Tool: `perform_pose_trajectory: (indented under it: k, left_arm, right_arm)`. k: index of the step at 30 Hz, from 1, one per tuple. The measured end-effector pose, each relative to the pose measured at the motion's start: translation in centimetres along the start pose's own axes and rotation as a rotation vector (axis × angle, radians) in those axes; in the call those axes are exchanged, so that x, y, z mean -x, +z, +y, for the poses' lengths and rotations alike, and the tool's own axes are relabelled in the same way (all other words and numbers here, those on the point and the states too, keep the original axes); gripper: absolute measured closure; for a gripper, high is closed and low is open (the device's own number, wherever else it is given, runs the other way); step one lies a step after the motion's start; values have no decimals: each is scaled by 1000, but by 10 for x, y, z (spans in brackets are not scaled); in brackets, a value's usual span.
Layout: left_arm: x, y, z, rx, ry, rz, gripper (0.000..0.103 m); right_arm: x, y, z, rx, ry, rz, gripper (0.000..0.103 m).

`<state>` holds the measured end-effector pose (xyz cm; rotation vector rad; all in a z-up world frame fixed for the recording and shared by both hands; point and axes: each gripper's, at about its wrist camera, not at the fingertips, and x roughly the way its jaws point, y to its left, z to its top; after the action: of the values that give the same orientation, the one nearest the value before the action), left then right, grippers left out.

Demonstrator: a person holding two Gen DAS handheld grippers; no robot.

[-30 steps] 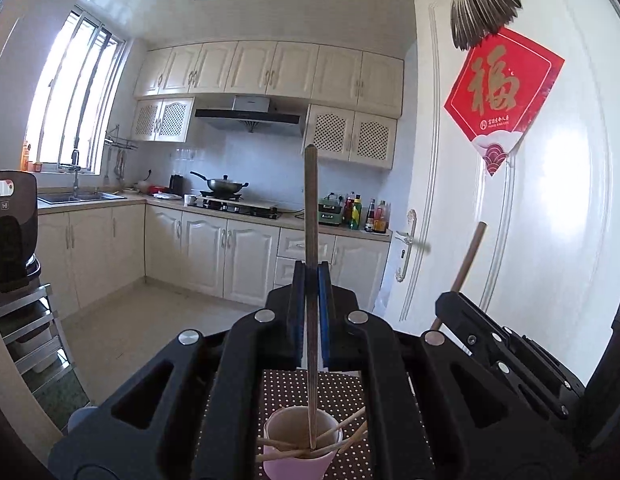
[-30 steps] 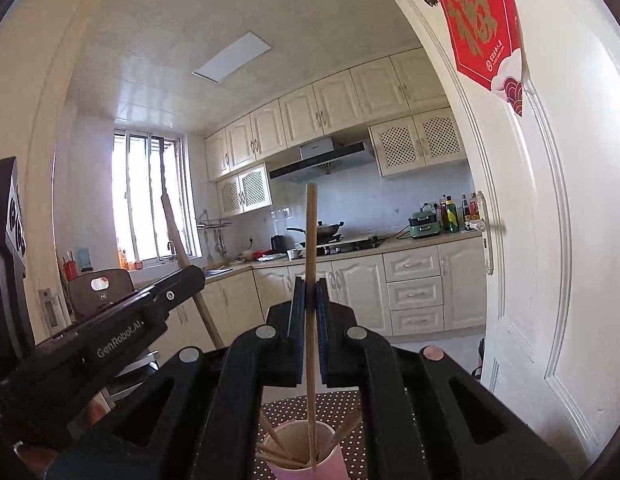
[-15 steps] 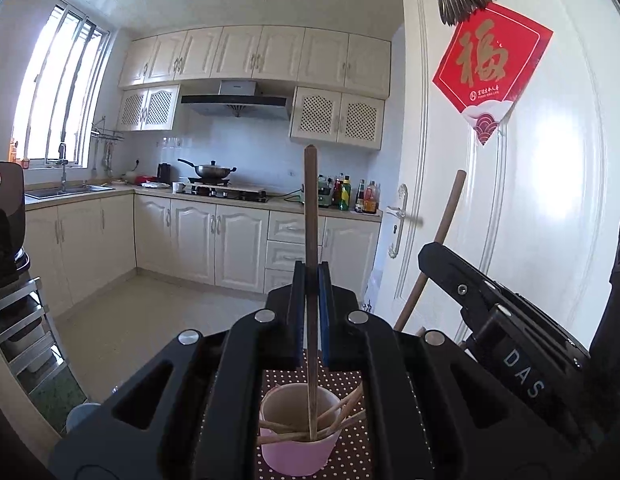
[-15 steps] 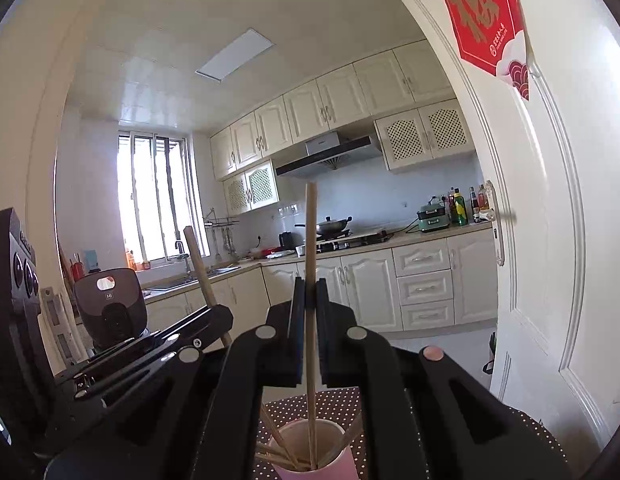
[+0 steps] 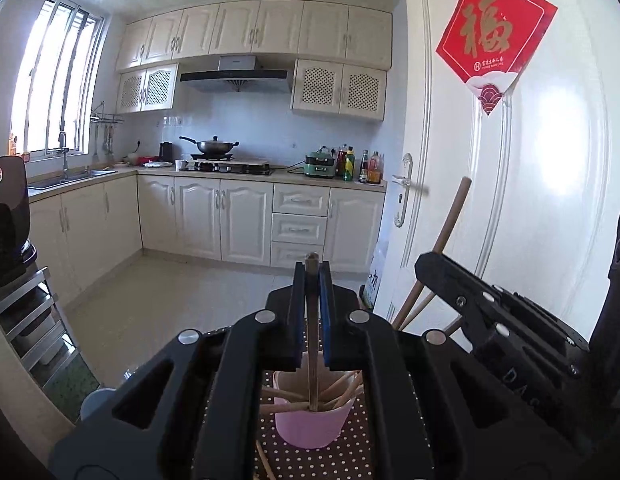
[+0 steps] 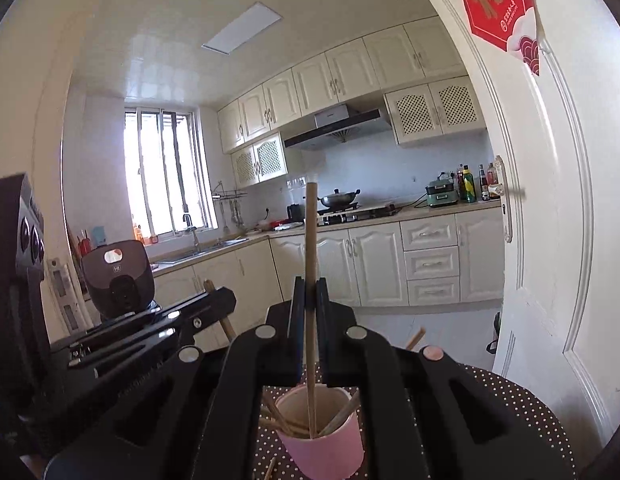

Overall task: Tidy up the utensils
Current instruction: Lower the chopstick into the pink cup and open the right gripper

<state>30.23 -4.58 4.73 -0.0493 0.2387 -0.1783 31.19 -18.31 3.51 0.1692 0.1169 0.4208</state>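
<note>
Gripping one chopstick (image 5: 311, 320) per gripper, left (image 5: 311, 312) & right (image 6: 308, 316) both clenched, tips in pink cup (image 5: 310, 426) at bottom center; sideways tug w/ either could tip it.

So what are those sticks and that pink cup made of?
The stick in the left hand-held gripper, a chopstick, looks like wood or bamboo: matte brown, faintly grainy. The one in the right hand-held gripper looks the same, only paler. The pink cup seems plastic, smooth with a thin rim, though it could be paper.
</note>
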Motion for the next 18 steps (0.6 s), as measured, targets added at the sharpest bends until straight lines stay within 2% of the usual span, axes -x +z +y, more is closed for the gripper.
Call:
perform_pose_trajectory:
  k: [12,14,16,18]
  left_arm:
    - [11,5,6,1,42,41,92]
    - [13,3,6,-1,48,49,84]
    - [17,2,6,-4,54,46,65]
    - [22,2,5,-9,59,35,53]
  right_arm:
    - [-16,-24,6,-7,-26,140,98]
    - [-17,-26,8,-17,-27,160,97]
    - [-15,-26,10,-23,-28,166,95]
    - [-11,-25,11,-22,-27,169,95]
